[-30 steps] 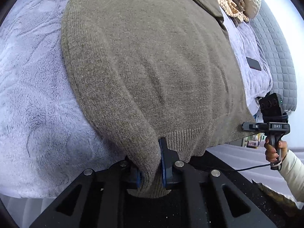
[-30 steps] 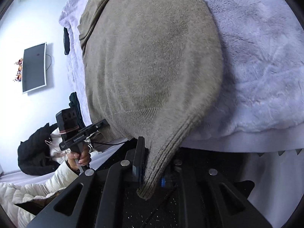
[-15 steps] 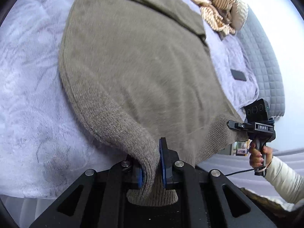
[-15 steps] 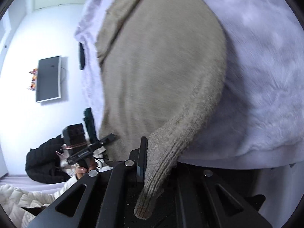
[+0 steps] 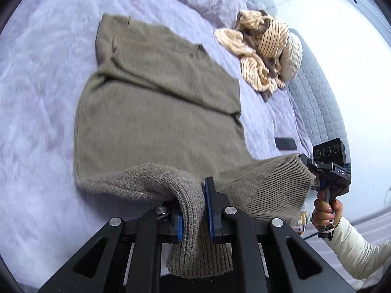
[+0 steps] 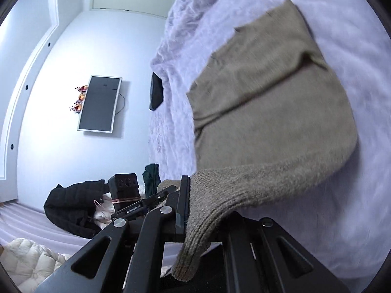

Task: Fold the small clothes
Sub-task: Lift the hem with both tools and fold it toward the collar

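Note:
An olive-brown knitted sweater (image 5: 156,112) lies spread on the lilac fleece bed cover, its far part flat and its near ribbed hem lifted off the bed. My left gripper (image 5: 195,210) is shut on one corner of that hem, and the knit hangs down between the blue pads. My right gripper (image 6: 193,210) is shut on the other hem corner of the sweater (image 6: 268,112); the cloth drapes over and hides its right finger. In the left wrist view the right gripper (image 5: 315,171) shows at the right edge, held by a hand (image 5: 325,210) in a white sleeve.
A heap of beige and striped clothes (image 5: 259,48) lies at the far right of the bed, beside a grey quilted headboard (image 5: 317,102). A dark phone (image 5: 286,143) rests on the cover. A black jacket (image 6: 73,210) and a wall screen (image 6: 99,103) are off the bed.
Both grippers have risen and drawn back with the hem, lifting it off the bed. More of the sweater's far part and the bed now shows.

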